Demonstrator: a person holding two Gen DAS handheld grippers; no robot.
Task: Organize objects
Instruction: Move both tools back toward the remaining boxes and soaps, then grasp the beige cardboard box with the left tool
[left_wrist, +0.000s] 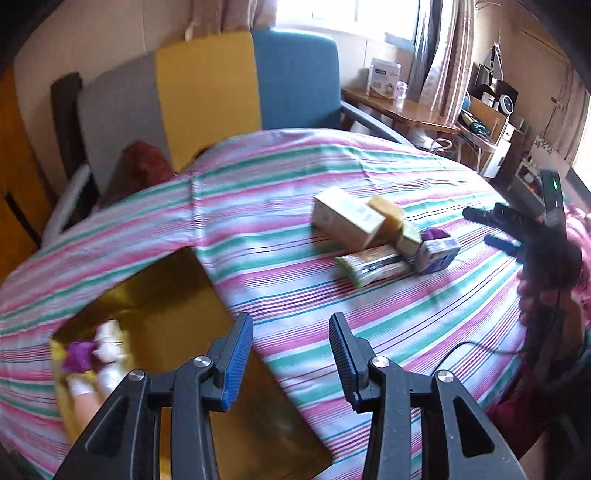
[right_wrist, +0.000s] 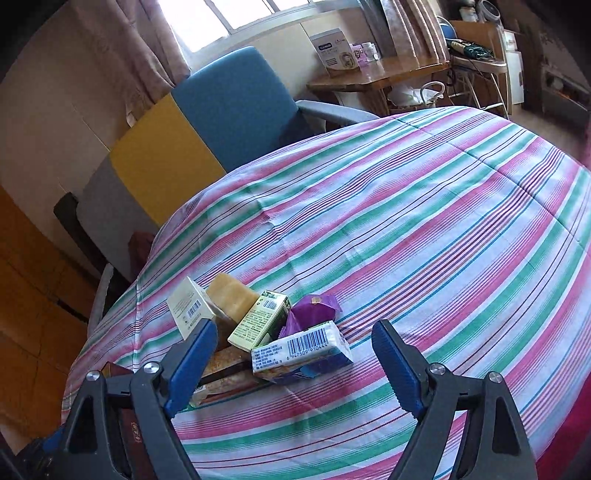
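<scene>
A cluster of small packages is seen low and left of centre: a cream box, a tan block, a green carton, a purple wrapper and a barcoded white pack, all tilted and touching.

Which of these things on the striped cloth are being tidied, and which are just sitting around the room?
Being tidied:
cream box
tan block
green carton
purple wrapper
barcode packet
long snack packet
yellow box

Just sitting around:
blue chair
wooden side table
white box

Blurred small toy in box
</scene>
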